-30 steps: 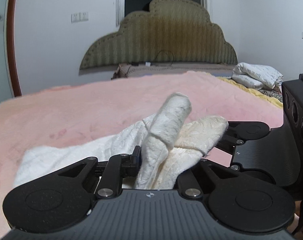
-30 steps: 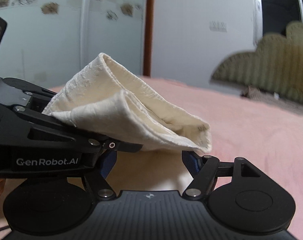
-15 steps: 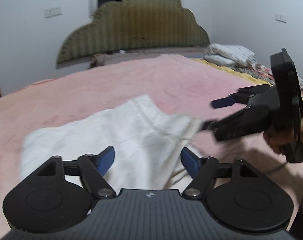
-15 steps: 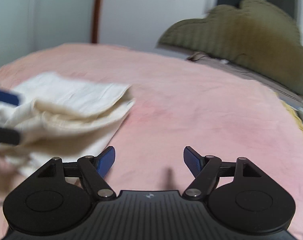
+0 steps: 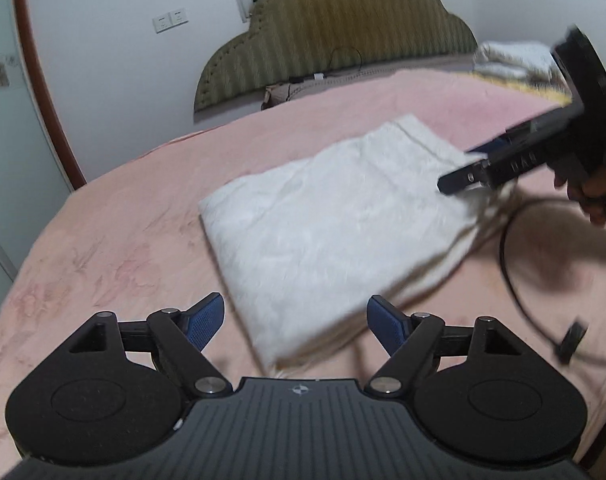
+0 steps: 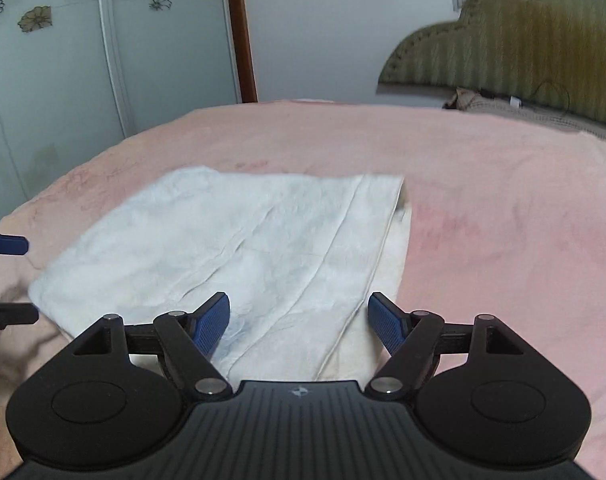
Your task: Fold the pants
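Observation:
The white pants (image 5: 335,216) lie folded flat in a rough rectangle on the pink bedspread (image 5: 103,248). My left gripper (image 5: 295,312) is open just above their near corner, and its blue pads do not touch the cloth. In the right wrist view the pants (image 6: 231,248) spread out ahead, and my right gripper (image 6: 299,312) hovers over their near edge, its jaws opening with nothing pinched. From the left wrist view the right gripper (image 5: 461,166) hangs at the pants' right edge. The left gripper (image 6: 31,280) shows at the far left of the right wrist view.
A black cable (image 5: 511,264) with a plug trails over the bed right of the pants. A person's hand (image 5: 595,192) holds the right gripper. An olive headboard (image 5: 335,28) and folded bedding (image 5: 515,60) stand at the far end. Wardrobe doors (image 6: 63,60) line the left.
Both grippers have let go of the bunched pants, which now lie flat on the bed. The left gripper drew back toward the near corner; the right one swung to the right edge.

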Demonstrator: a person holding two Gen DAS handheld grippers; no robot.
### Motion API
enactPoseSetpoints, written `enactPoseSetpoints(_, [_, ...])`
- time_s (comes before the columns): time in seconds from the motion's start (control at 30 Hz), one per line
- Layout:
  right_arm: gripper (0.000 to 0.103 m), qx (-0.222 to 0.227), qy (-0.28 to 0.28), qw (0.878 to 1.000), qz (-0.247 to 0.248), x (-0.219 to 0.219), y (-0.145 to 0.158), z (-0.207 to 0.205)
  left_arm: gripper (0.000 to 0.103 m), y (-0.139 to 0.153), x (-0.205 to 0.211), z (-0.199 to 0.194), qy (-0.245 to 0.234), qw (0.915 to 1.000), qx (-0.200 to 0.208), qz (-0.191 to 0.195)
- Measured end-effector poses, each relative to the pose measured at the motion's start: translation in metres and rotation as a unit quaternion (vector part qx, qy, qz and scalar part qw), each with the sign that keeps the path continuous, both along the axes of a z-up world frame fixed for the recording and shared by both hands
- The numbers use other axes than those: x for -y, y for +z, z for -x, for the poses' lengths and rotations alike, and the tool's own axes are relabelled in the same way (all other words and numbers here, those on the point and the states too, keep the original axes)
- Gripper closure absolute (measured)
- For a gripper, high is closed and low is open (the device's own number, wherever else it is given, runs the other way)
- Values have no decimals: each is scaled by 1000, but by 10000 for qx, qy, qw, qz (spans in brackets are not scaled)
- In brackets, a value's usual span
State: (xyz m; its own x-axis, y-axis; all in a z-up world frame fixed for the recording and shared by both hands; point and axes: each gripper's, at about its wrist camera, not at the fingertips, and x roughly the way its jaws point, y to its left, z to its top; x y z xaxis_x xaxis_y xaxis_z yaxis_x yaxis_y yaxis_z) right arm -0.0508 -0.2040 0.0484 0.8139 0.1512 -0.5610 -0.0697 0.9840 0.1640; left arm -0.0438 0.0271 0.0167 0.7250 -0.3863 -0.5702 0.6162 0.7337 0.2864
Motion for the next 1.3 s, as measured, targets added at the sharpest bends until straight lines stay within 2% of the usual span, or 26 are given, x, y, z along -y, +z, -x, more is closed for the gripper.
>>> enactPoseSetpoints(0.1, [22, 37, -49, 10000, -71, 3, -1, 5, 21, -8, 0, 7, -19, 9985, 323, -442])
enactPoseSetpoints(0.17, [22, 54, -55, 9999, -76, 4, -3, 6, 21, -11, -5, 4, 187, 9976, 426, -510])
enactPoseSetpoints(0.23, [21, 53, -60, 9999, -77, 7, -4, 2, 21, -13, -11, -5, 480, 9972, 319, -481])
enactPoseSetpoints(0.3, [13, 30, -142, 9999, 17, 10, -8, 1, 21, -16, -20, -16, 774, 9957, 93, -503])
enactPoseSetpoints(0.37, [12, 18, -220, 9997, -77, 16, -9, 2, 21, -15, -29, -19, 866, 9952, -51, -462])
enactPoseSetpoints(0.47, [12, 62, -361, 9984, -435, 32, -8, 6, 22, -5, -41, -17, 748, 9970, -65, -204])
enactPoseSetpoints(0.53, [12, 32, -470, 9962, -738, 43, -9, 5, 21, 7, -50, -22, 666, 9972, -217, 255])
enactPoseSetpoints(0.6, [12, -64, -544, 9919, -1148, 56, -11, 2, 21, 18, -56, -36, 648, 9930, -528, 836])
enactPoseSetpoints(0.7, [12, -122, -528, 9804, -1896, 75, -18, -4, 20, 26, -60, -69, 707, 9757, -1081, 1769])
enactPoseSetpoints(0.77, [12, -225, -532, 9733, -2221, 85, -25, -9, 19, 24, -57, -92, 709, 9577, -1522, 2336])
enactPoseSetpoints(0.83, [12, -267, -510, 9698, -2371, 90, -30, -13, 19, 17, -55, -113, 813, 9386, -1965, 2718])
enactPoseSetpoints(0.87, [12, -278, -517, 9700, -2360, 91, -30, -14, 19, 13, -52, -121, 896, 9312, -2128, 2820])
enactPoseSetpoints(0.9, [12, -273, -532, 9714, -2296, 90, -29, -14, 19, 9, -50, -128, 1028, 9274, -2215, 2833])
enactPoseSetpoints(0.97, [12, -183, -680, 9780, -1961, 84, -25, -13, 19, 6, -44, -132, 1345, 9278, -2179, 2713])
enactPoseSetpoints(1.0, [12, -131, -808, 9817, -1720, 80, -22, -12, 19, 7, -41, -131, 1520, 9308, -2062, 2609])
enactPoseSetpoints(1.07, [12, -21, -1149, 9863, -1187, 67, -15, -10, 19, 11, -29, -126, 1872, 9425, -1667, 2209])
enactPoseSetpoints(1.13, [12, 160, -1367, 9860, -942, 55, -7, -6, 19, 16, -15, -119, 2176, 9512, -1268, 1783])
enactPoseSetpoints(1.23, [12, 377, -1346, 9862, -885, 37, 3, -1, 19, 21, 5, -107, 2211, 9577, -1033, 1523])
enactPoseSetpoints(1.3, [12, 445, -1204, 9896, -649, 25, 7, -1, 17, 23, 18, -99, 2089, 9630, -954, 1410])
